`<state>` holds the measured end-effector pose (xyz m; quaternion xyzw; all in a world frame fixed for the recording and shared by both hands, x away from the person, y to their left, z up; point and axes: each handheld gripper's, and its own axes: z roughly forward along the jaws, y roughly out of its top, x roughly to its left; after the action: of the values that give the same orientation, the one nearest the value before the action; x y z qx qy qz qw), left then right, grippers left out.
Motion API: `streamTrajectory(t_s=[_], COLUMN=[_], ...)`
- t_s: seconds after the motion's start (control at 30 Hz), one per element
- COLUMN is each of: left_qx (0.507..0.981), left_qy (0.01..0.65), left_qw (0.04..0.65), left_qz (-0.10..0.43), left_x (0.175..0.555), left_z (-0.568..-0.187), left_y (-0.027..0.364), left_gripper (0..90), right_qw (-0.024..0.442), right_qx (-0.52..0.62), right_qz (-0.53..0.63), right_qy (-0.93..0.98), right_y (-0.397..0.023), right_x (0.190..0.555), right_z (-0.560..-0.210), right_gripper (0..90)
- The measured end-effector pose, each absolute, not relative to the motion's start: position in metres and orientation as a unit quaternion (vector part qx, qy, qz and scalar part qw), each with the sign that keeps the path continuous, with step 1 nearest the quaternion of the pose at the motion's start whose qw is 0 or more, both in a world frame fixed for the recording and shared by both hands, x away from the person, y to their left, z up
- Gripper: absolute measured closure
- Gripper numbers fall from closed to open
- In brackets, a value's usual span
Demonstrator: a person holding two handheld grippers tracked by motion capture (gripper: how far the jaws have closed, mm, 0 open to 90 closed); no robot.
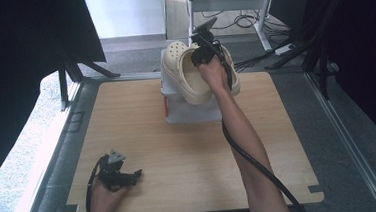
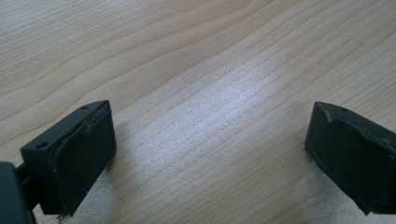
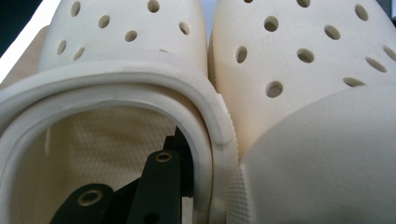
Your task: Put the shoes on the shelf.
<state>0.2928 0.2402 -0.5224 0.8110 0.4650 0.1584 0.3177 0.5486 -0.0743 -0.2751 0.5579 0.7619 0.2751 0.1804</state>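
Observation:
Two cream clogs with round holes lie side by side over a white box (image 1: pixel 191 111) at the far middle of the table. The left clog (image 1: pixel 189 78) (image 3: pixel 116 70) shows its opening, and the right clog (image 1: pixel 234 80) (image 3: pixel 303 70) presses against it. My right gripper (image 1: pixel 205 54) is shut on the left clog's side wall, with one black finger (image 3: pixel 161 186) inside the opening. The other finger is hidden behind the clogs. I cannot tell whether the clogs rest on the box. My left gripper (image 1: pixel 135 175) (image 2: pixel 210 149) lies on the table near the front left, open and holding nothing.
The wooden tabletop (image 1: pixel 179 151) spreads between the box and the front edge. A cable (image 1: pixel 249 157) trails from the right gripper along the forearm. Behind the table stand a metal frame (image 1: pixel 229 3) and loose cables on the floor. Dark curtains flank both sides.

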Motion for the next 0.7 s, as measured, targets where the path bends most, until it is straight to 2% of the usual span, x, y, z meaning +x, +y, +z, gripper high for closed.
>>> streamTrajectory(t_s=[0.33, 0.7], left_qx=[0.812, 0.811], left_qy=[0.463, 0.463], left_qw=[0.318, 0.319], left_qz=[0.158, 0.16], left_x=[0.293, 0.293], left_z=[-0.522, -0.522], left_y=[0.241, 0.241], left_gripper=[2.4, 2.5], right_qw=[0.183, 0.184], right_qx=[0.588, 0.606], right_qz=[0.275, 0.261], right_qy=[0.738, 0.728], right_y=[-0.064, -0.062], right_x=[0.584, 0.612], right_z=[-0.274, -0.301], right_gripper=[71.1, 70.1])
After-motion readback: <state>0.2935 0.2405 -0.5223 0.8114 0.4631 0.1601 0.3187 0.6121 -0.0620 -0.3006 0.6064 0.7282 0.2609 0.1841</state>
